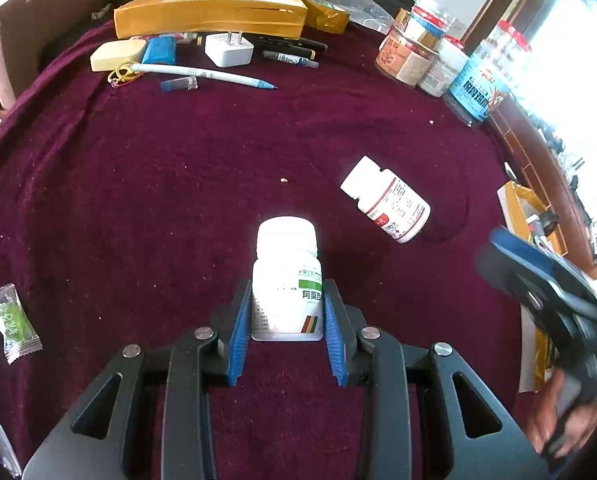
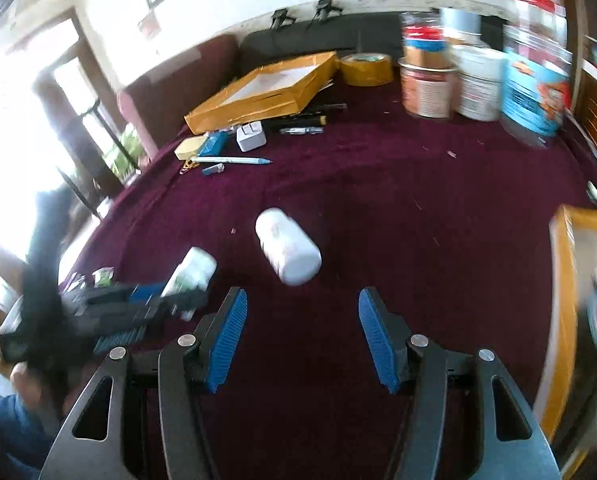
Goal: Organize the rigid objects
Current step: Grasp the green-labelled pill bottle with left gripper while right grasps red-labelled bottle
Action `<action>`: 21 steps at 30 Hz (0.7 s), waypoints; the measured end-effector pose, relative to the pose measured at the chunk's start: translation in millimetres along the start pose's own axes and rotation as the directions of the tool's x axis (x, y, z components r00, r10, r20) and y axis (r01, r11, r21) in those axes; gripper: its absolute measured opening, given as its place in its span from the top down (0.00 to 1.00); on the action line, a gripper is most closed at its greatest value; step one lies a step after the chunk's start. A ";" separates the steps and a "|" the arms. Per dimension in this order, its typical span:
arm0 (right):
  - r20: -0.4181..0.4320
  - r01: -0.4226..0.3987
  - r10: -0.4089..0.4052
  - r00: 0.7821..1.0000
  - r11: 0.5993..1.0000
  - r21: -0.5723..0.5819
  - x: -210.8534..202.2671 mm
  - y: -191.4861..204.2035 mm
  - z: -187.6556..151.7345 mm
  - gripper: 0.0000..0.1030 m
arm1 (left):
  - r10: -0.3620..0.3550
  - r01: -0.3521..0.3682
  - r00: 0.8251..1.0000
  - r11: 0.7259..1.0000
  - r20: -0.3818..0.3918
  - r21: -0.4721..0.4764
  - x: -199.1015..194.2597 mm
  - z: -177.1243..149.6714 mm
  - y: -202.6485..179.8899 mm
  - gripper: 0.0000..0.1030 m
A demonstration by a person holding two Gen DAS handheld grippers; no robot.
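Left wrist view: the left gripper (image 1: 286, 312) has its blue pads pressed against both sides of an upright white medicine bottle (image 1: 287, 280) standing on the maroon cloth (image 1: 178, 200); a second bottle (image 1: 388, 200) lies on its side beyond it to the right. Lifting straight up, squeeze unchanged, should stop the bottle tipping.

Right wrist view: the right gripper (image 2: 302, 340) is about half open and empty, the lying bottle (image 2: 288, 246) just beyond its tips; the held bottle (image 2: 190, 274) is to the left.

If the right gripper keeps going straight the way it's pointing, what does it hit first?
Most likely the white bottle lying on its side, just ahead of the open right gripper, though blur makes depth uncertain.
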State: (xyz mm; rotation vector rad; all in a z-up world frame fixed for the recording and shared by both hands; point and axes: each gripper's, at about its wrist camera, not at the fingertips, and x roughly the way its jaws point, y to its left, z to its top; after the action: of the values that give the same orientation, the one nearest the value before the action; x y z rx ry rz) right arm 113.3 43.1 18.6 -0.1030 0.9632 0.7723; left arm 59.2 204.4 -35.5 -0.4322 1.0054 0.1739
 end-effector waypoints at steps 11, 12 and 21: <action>-0.156 0.004 -0.027 0.987 0.990 -0.142 95.6 21.8 46.9 0.68 | 0.006 -0.006 1.000 1.000 0.006 0.016 0.5 -0.7 -1.7 0.70; -0.165 0.008 -0.032 0.986 0.990 -0.141 100.1 22.3 44.4 0.68 | 0.007 -0.008 1.000 1.000 0.006 0.017 0.7 -0.6 -1.7 0.70; -0.054 0.050 -0.052 0.997 0.998 -0.042 56.0 26.7 -5.0 0.68 | 0.031 -0.032 0.999 0.998 0.023 0.050 0.8 -4.7 -10.3 0.70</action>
State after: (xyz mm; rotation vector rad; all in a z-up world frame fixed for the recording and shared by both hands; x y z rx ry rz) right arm 111.4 91.2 -20.9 -0.1841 0.9938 0.7454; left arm 59.4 193.0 -35.5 -0.3676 0.9931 0.1813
